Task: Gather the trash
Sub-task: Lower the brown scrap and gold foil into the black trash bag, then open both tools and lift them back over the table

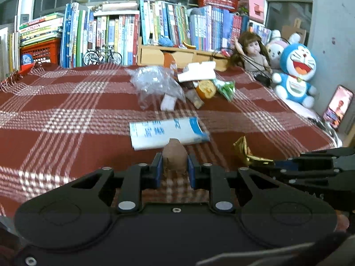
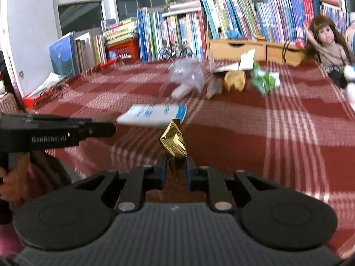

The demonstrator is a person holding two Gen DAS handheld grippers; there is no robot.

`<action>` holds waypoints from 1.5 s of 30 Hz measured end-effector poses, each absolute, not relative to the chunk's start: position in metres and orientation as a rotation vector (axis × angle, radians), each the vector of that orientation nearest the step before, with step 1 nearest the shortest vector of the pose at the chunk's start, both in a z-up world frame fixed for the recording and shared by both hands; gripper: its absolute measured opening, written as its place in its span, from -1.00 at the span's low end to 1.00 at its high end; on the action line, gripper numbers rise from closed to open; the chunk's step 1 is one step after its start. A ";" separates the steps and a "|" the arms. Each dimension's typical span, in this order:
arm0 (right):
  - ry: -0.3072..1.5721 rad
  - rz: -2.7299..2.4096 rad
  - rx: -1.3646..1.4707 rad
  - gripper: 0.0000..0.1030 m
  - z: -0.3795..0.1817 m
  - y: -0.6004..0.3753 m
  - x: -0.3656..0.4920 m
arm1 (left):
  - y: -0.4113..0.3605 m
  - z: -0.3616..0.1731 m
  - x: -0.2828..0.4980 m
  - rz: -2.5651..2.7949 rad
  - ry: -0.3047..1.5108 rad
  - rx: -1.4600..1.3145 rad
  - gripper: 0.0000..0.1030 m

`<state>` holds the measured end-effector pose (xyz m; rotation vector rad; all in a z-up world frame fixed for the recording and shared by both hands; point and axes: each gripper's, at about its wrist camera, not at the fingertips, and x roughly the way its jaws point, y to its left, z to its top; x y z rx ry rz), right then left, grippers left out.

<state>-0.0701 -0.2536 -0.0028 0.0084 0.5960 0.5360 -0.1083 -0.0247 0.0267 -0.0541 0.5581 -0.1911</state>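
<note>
My left gripper (image 1: 174, 166) is shut on a brown crumpled paper scrap (image 1: 174, 156), held just above the red plaid cloth (image 1: 66, 115). My right gripper (image 2: 176, 166) is shut on a crumpled gold foil wrapper (image 2: 174, 140); the foil (image 1: 246, 151) also shows at the right of the left wrist view. A flat white and blue packet (image 1: 166, 133) (image 2: 153, 114) lies beyond both grippers. Farther back sits a pile: clear plastic bag (image 1: 155, 82), orange peel (image 1: 207, 88), green wrapper (image 1: 226, 87), torn white card (image 1: 197, 72).
Rows of books (image 1: 124, 35) and a wooden drawer box (image 1: 177, 55) line the far edge. A doll (image 1: 250, 51), a pink plush and a blue cat plush (image 1: 295, 73) sit at the right, with a lit phone (image 1: 338, 106). A hand (image 2: 11, 184) holds the left gripper.
</note>
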 end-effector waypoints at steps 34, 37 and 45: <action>1.013 0.514 0.045 -0.57 -0.138 -0.233 -0.113 | -0.027 -0.128 -0.118 -0.042 1.081 -0.050 -0.58; 1.040 0.516 0.050 -0.57 -0.141 -0.231 -0.109 | -0.025 -0.131 -0.118 -0.043 1.083 -0.038 -0.57; 1.085 0.513 0.061 -0.55 -0.149 -0.227 -0.103 | -0.025 -0.139 -0.112 -0.047 1.103 -0.044 -0.54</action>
